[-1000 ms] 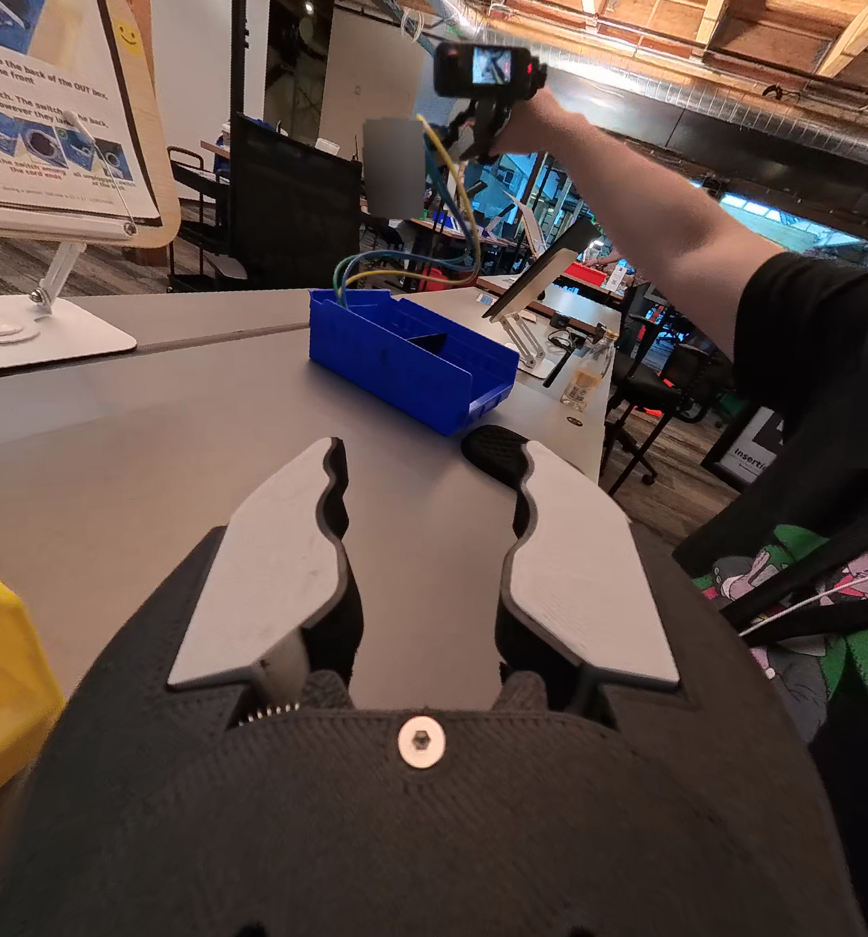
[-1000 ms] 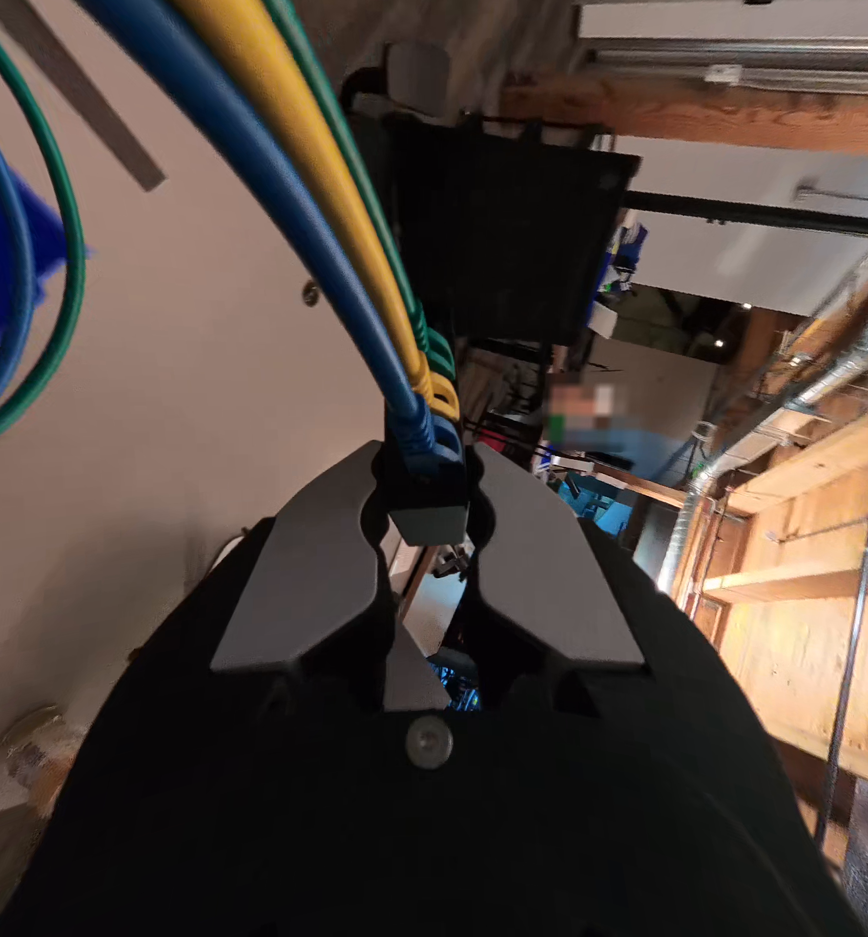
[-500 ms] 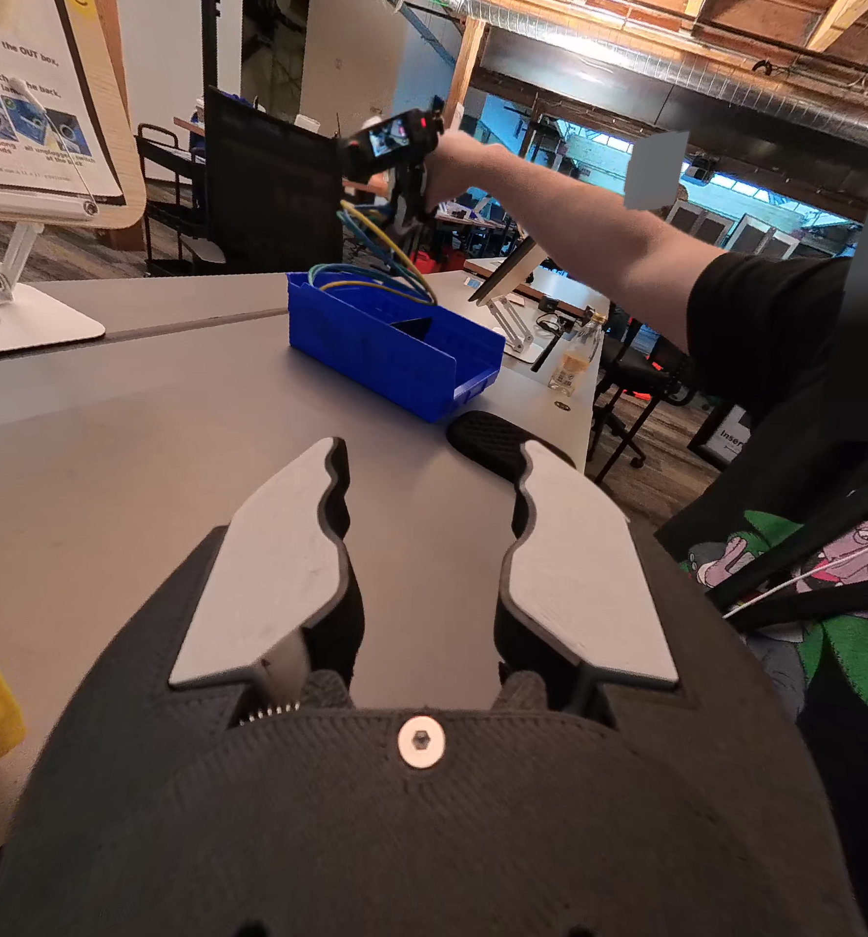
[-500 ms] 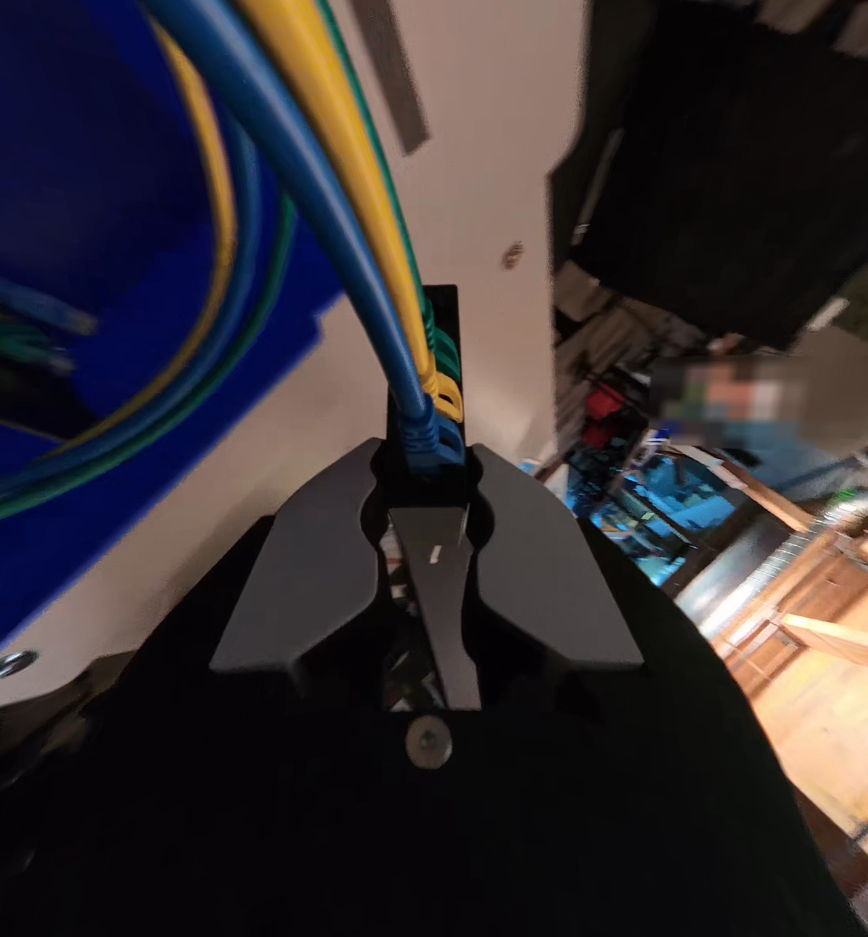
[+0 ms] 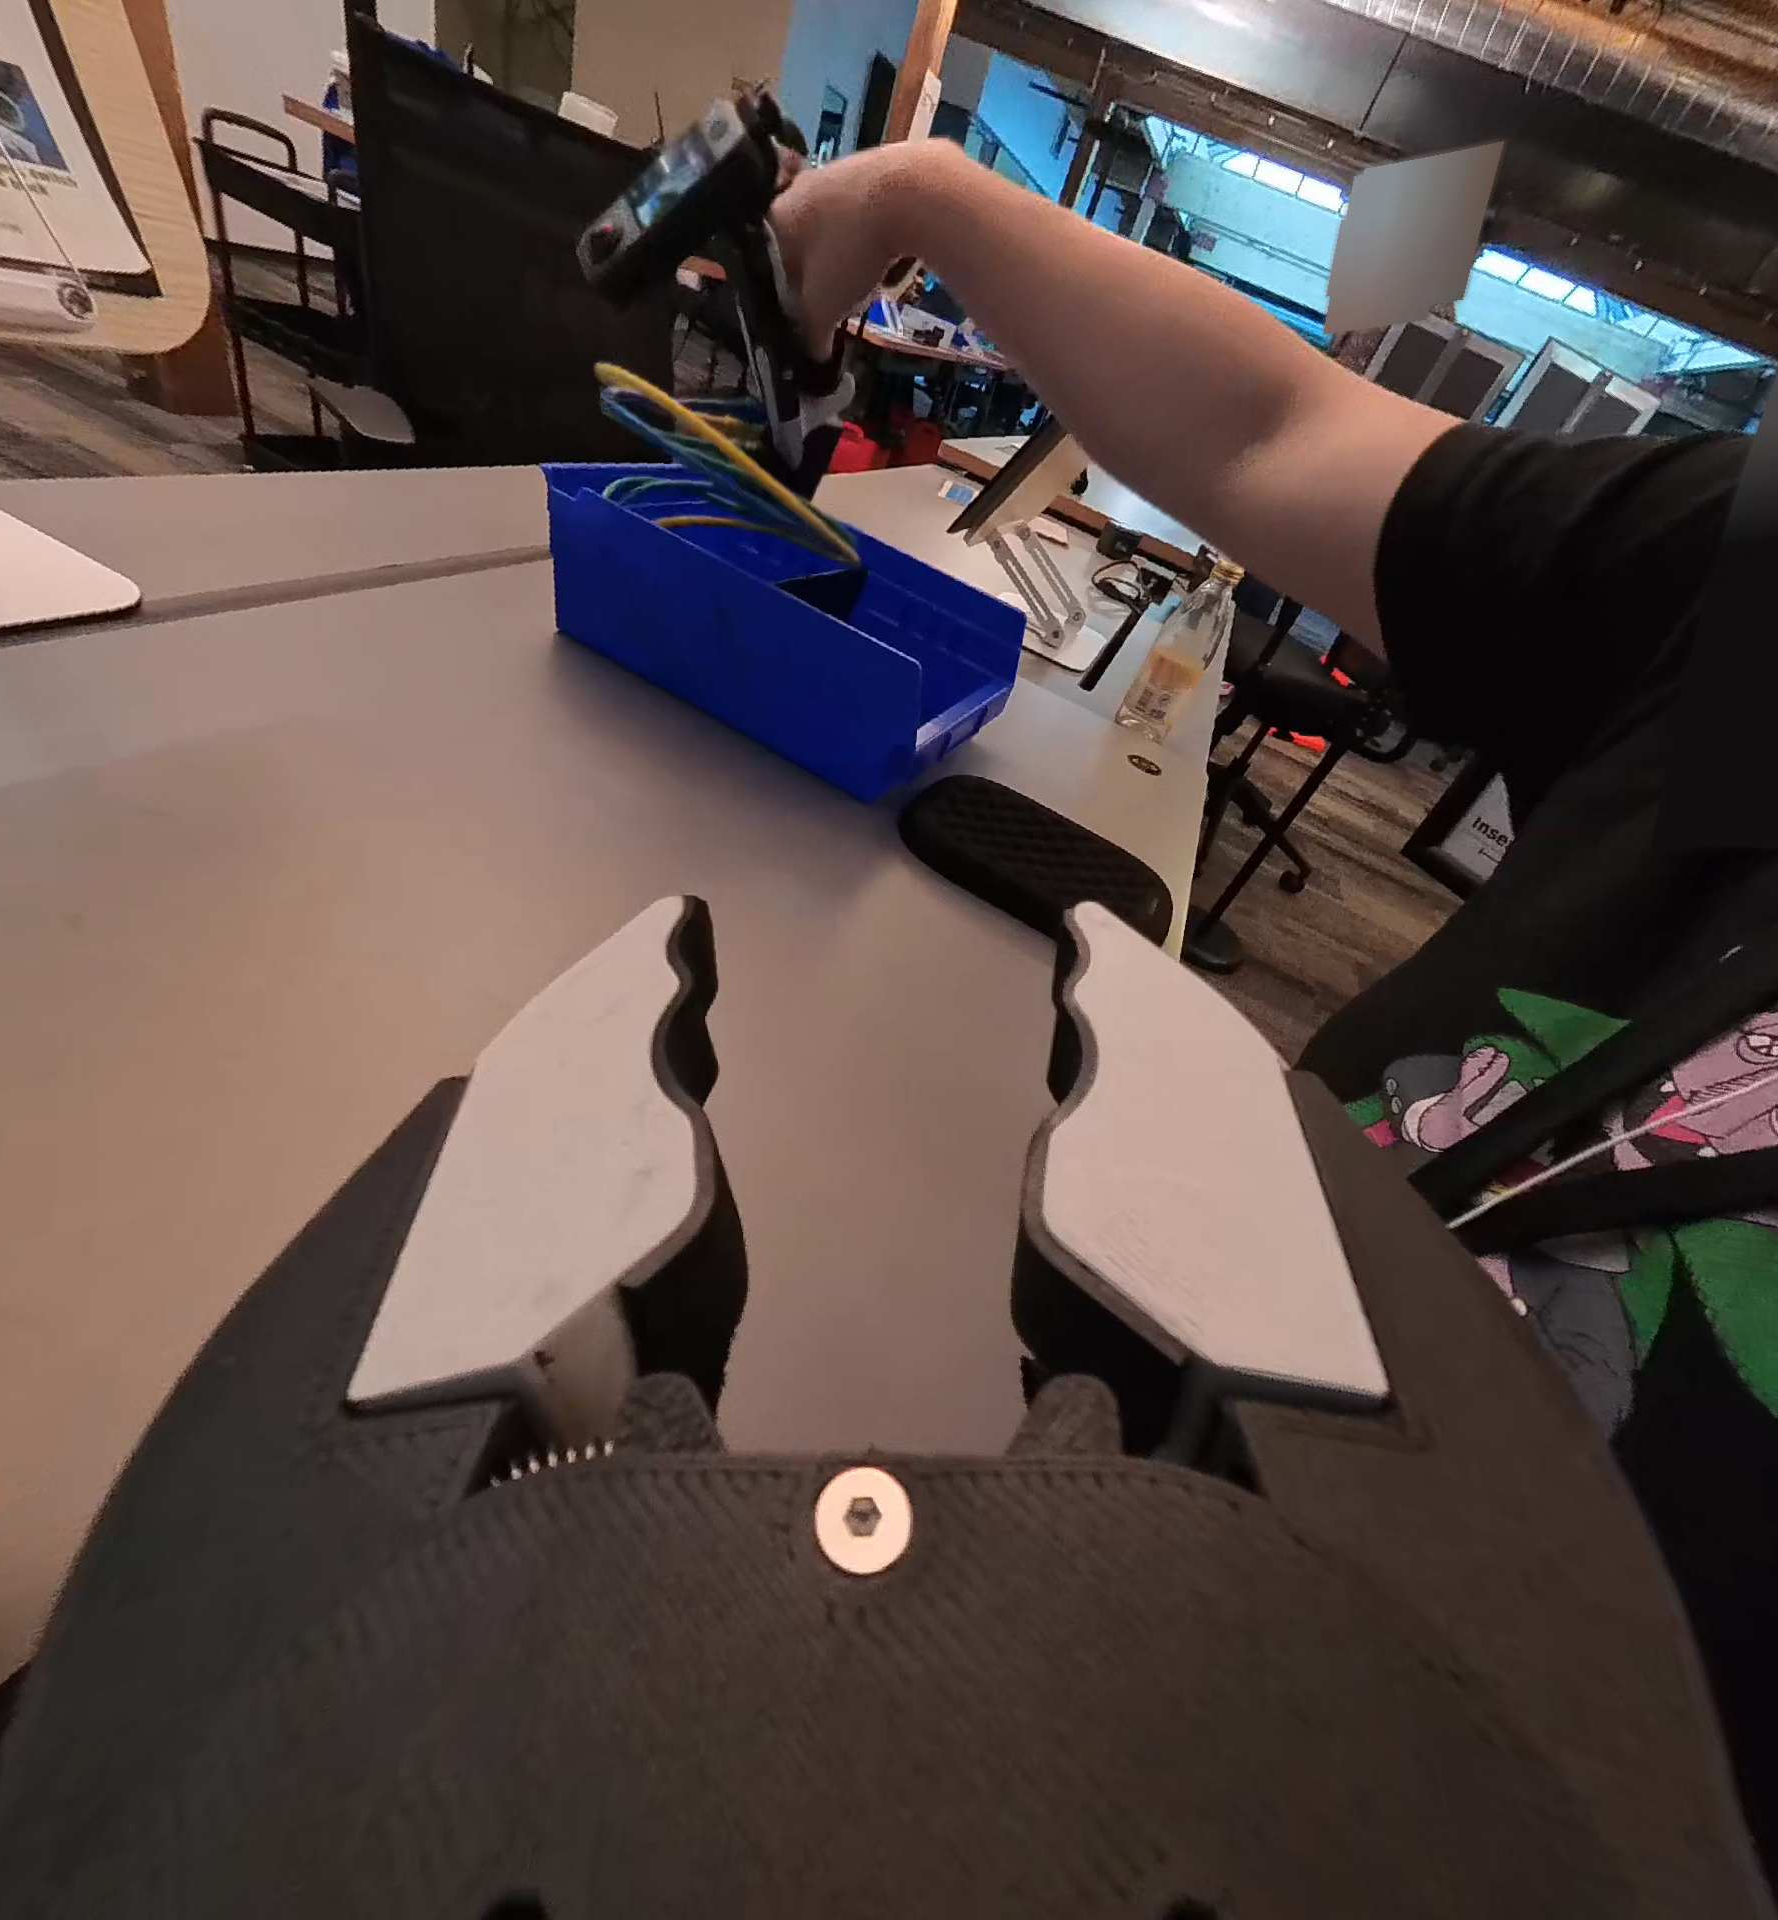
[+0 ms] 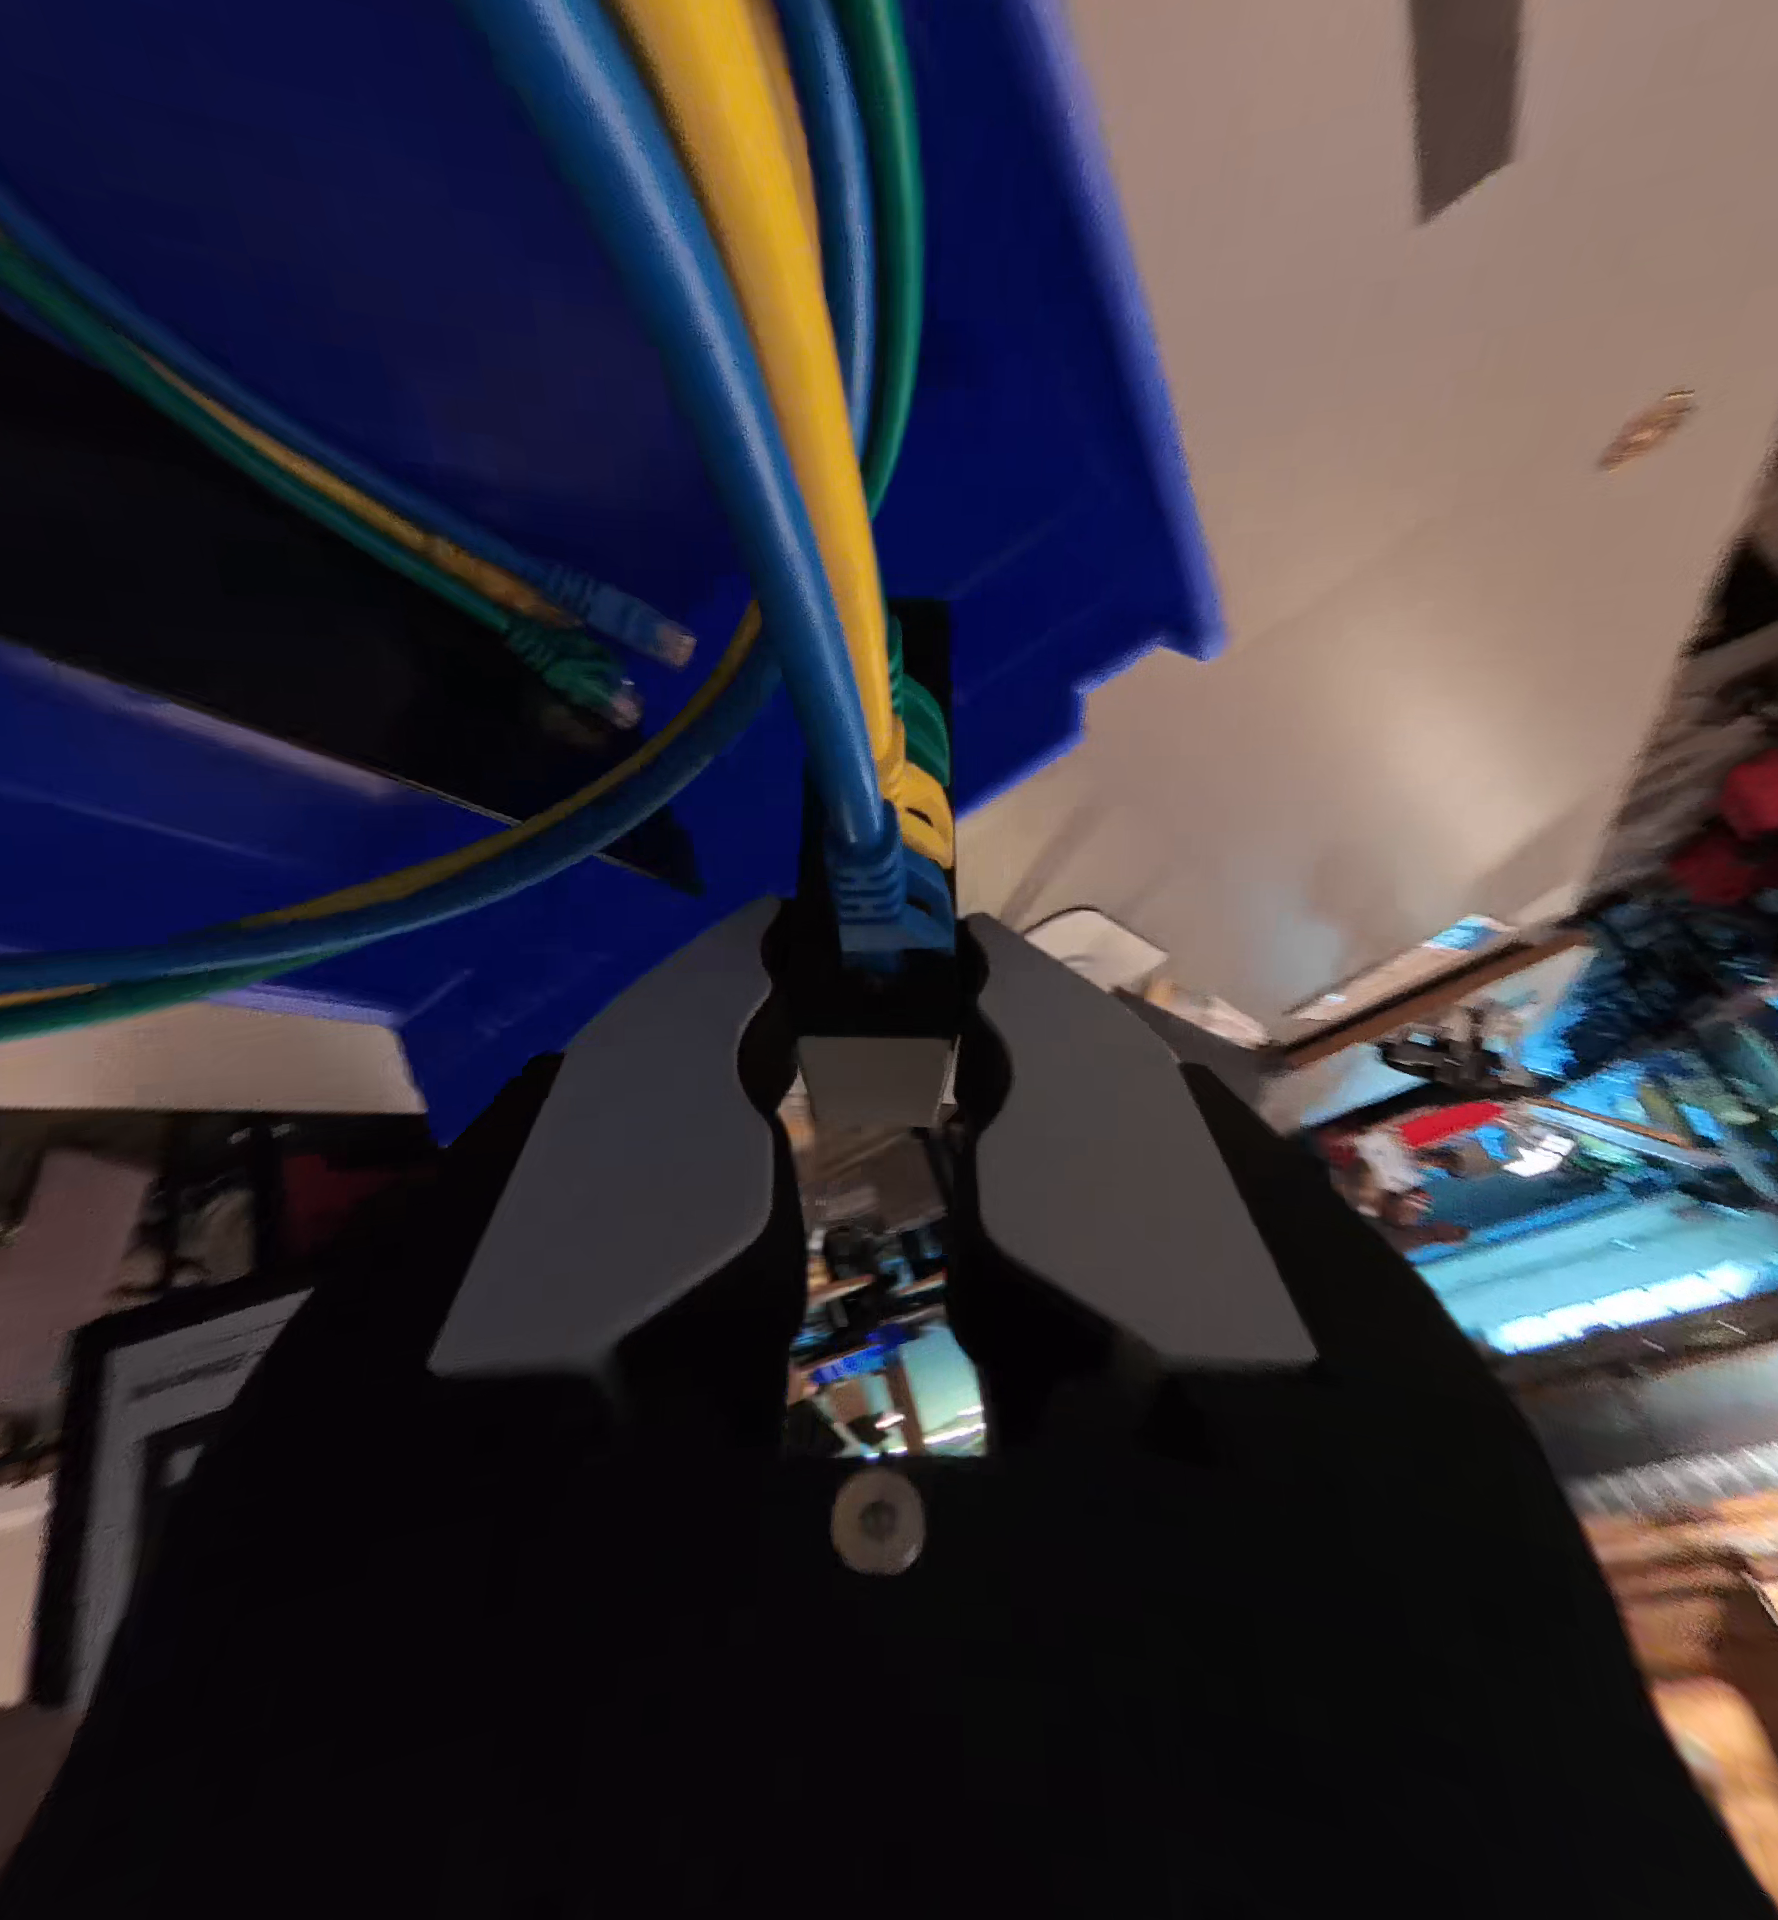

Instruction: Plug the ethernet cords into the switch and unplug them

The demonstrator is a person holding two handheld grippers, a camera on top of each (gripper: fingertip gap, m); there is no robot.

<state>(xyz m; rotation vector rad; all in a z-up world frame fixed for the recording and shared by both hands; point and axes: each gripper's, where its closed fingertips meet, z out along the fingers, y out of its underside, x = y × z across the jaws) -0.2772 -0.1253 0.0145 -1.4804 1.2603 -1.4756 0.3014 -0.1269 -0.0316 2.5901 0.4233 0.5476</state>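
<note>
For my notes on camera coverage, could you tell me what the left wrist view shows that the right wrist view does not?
Only the left wrist view shows the open, empty left gripper, a black pad and a bottle. Only the right wrist view shows the right gripper clamped on the switch with cords plugged in. Both show the blue bin and coloured cords.

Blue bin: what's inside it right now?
Inside the blue bin, loops of blue, yellow and green ethernet cords run with two loose plugs. The switch, cords plugged in, is clamped in the right tongs. The bin floor under the loops is hidden.
</note>
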